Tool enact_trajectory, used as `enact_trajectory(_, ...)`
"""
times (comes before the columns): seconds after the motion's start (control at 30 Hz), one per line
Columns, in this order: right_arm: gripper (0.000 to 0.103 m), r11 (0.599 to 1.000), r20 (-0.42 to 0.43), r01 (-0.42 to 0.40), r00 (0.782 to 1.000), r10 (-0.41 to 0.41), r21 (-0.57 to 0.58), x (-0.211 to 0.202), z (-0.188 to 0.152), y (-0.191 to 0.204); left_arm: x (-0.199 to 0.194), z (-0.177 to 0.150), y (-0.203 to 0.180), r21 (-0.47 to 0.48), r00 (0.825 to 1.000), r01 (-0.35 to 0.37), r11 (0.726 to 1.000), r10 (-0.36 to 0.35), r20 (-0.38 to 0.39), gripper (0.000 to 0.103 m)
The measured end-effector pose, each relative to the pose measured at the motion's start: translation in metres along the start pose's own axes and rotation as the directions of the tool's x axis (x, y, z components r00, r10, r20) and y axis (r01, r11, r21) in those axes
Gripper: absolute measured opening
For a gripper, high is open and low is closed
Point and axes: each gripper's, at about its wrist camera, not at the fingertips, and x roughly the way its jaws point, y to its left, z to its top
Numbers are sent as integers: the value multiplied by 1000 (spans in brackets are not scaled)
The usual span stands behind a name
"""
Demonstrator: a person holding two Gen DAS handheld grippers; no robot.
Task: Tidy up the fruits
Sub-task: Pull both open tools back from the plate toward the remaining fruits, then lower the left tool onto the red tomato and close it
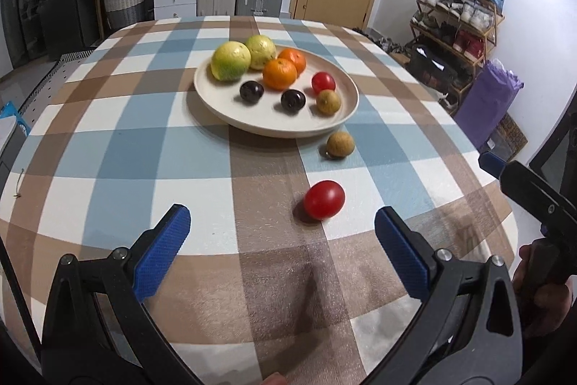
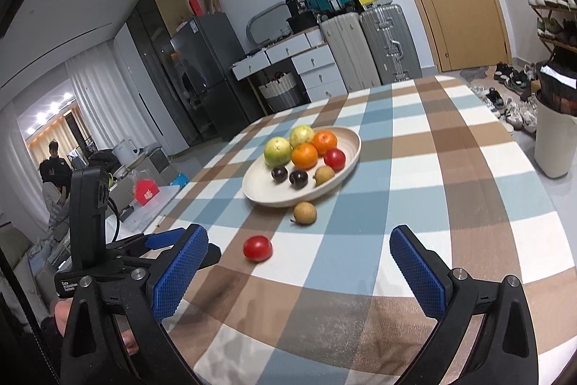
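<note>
Right now your left claw (image 1: 282,240) hangs low over the bench's checked blue, brown and white cloth (image 1: 108,150), its blue ribbed fingers (image 1: 164,251) spread wide with nothing between them. Your right claw (image 2: 299,269) is likewise spread and empty, a little above the cloth. Just ahead of the left claw's gap lies a loose small red tomato (image 1: 323,200), resting on a brown stripe and touching neither finger. Beyond it, a round brown fruit (image 1: 340,143) sits on the cloth just beside the near rim of the shallow cream round plate (image 1: 274,127). On that plate you have two yellow-green guavas (image 1: 230,61) at the far left, two oranges (image 1: 280,73) beside them, two dark purple plums (image 1: 251,92) nearer the front, a second red tomato (image 1: 323,82) and a second brown fruit (image 1: 328,101) towards the right. From the right wrist view, the left claw's black body (image 2: 88,204) shows at the left edge of the bench.
</note>
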Motion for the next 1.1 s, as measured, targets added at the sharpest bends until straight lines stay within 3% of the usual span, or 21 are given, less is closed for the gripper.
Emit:
enact_trajectory(0.47, 103, 999, -45, 18, 999, -16, 51, 20, -3, -27, 52, 13, -16, 77, 997, -13, 997, 19, -69, 102)
enact_trajectory(0.63, 103, 999, -58, 15, 998, -13, 43, 27, 0, -30, 57, 17, -13, 57, 997, 10, 998, -6, -72, 102)
enact_trajectory(0.73, 103, 999, -77, 4, 997, -1, 39, 32, 3, -29, 55, 18, -13, 58, 996, 70, 996, -66, -61, 96)
enact_trajectory(0.9, 103, 1000, -96, 20, 995, -21, -6, 38, 6, -22, 60, 16, -12, 59, 990, 117, 991, -111, -88, 61)
enact_trajectory(0.93, 103, 1000, -98, 20, 995, -20, -7, 39, 6, -22, 59, 17, -11, 55, 990, 117, 992, -113, -81, 59)
enact_trajectory(1.0, 103, 1000, -104, 22, 994, -22, -9, 41, 7, -21, 61, 19, -6, 30, 983, 162, 986, -158, -91, 28)
enact_trajectory(1.1, 103, 999, -118, 30, 993, -31, -12, 46, 8, -19, 63, 19, 0, 1, 973, 206, 979, -205, -102, 25)
